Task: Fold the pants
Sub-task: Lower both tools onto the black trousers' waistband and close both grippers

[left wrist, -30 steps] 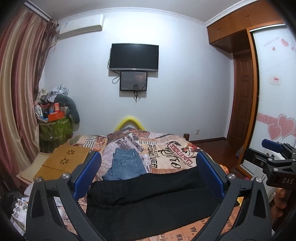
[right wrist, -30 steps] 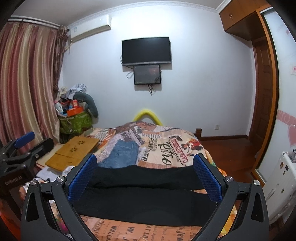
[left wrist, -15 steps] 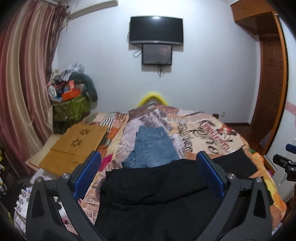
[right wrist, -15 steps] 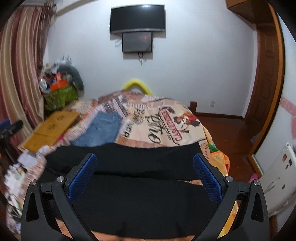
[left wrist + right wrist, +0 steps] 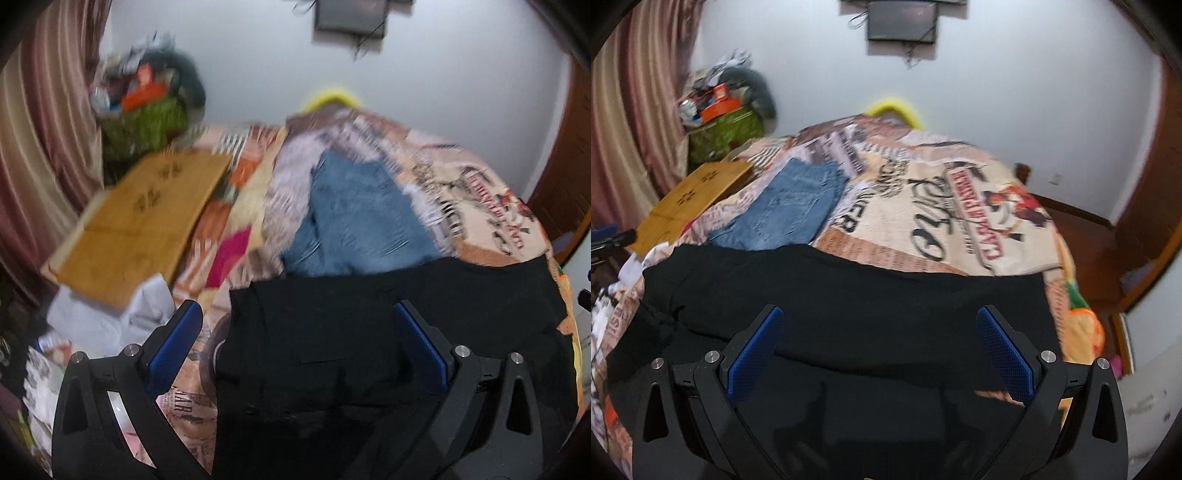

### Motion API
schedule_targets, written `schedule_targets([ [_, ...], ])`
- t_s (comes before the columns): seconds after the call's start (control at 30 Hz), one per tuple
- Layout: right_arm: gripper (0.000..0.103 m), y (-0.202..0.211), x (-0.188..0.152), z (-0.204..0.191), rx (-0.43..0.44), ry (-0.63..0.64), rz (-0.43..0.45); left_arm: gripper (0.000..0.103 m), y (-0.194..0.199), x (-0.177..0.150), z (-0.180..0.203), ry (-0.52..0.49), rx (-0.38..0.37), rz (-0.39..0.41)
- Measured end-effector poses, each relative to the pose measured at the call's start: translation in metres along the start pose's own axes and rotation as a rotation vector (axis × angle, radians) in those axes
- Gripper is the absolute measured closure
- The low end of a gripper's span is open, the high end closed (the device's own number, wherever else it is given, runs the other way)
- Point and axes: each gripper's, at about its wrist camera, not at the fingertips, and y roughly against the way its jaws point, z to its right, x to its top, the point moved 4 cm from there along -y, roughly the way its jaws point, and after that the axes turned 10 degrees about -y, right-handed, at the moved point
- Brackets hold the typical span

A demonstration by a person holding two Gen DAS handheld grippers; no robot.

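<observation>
our left gripper [image 5: 298,334] has its two blue-padded fingers [image 5: 173,347] spread wide with nothing between them but the view of the black pants [image 5: 332,354] below; it grips nothing. our right gripper [image 5: 880,341] stands the same way, its blue pads [image 5: 1004,356] far apart and holding nothing, hanging over the same dark cloth [image 5: 849,314].

the pants lie flat across the near end of the bed, stretched crosswise. from the left wrist view we see what looks like the waist end, with a seam and a pocket flap faintly showing; from the right wrist view we see the long dark span reaching toward the bed's right edge. whether either gripper touches the cloth we cannot tell.

just beyond the pants, touching their far edge, lies a folded pair of blue jeans [image 5: 790,206] on the printed bedspread [image 5: 942,206]. to the left of the bed a wooden board [image 5: 140,225] lies flat, with white cloth [image 5: 110,314] bunched at its near corner. further back a green basket [image 5: 720,136] piled with clutter sits by the striped curtain [image 5: 40,140]. a dark screen [image 5: 903,22] hangs on the white wall, and a yellow curved thing [image 5: 892,107] peeks over the far end of the bed. both views are blurred.
</observation>
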Motion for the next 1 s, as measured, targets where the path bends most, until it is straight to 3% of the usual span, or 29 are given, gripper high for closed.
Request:
schedule_targets([
  [0.2, 0.001, -0.046, 0.012, -0.009, 0.05, 0.096, -0.068, 0.0, -0.065, -0.011, -0.024, 0.057, 0.004, -0.148],
  [0.3, 0.001, -0.072, 0.019, -0.011, 0.08, 0.119, -0.118, 0.001, -0.094, -0.012, -0.032, 0.114, -0.057, -0.211],
  [0.47, 0.001, -0.115, 0.032, -0.014, 0.144, 0.11, -0.181, 0.016, -0.122, -0.012, -0.037, 0.201, -0.148, -0.286],
  [0.63, 0.001, -0.148, 0.039, -0.022, 0.227, 0.077, -0.227, 0.022, -0.137, -0.008, -0.035, 0.19, -0.143, -0.311],
  [0.7, 0.001, -0.16, 0.039, -0.027, 0.244, 0.086, -0.256, 0.031, -0.143, -0.006, -0.034, 0.185, -0.145, -0.323],
  [0.77, 0.003, -0.174, 0.036, -0.034, 0.255, 0.113, -0.295, 0.048, -0.148, -0.005, -0.034, 0.184, -0.133, -0.334],
  [0.87, 0.019, -0.188, 0.028, -0.043, 0.263, 0.149, -0.349, 0.065, -0.152, -0.008, -0.034, 0.169, -0.111, -0.343],
  [0.9, 0.018, -0.192, 0.023, -0.047, 0.262, 0.154, -0.361, 0.069, -0.152, -0.008, -0.034, 0.166, -0.105, -0.342],
  [1.0, 0.018, -0.193, 0.018, -0.052, 0.222, 0.194, -0.314, 0.08, -0.148, -0.011, -0.034, 0.17, -0.12, -0.336],
])
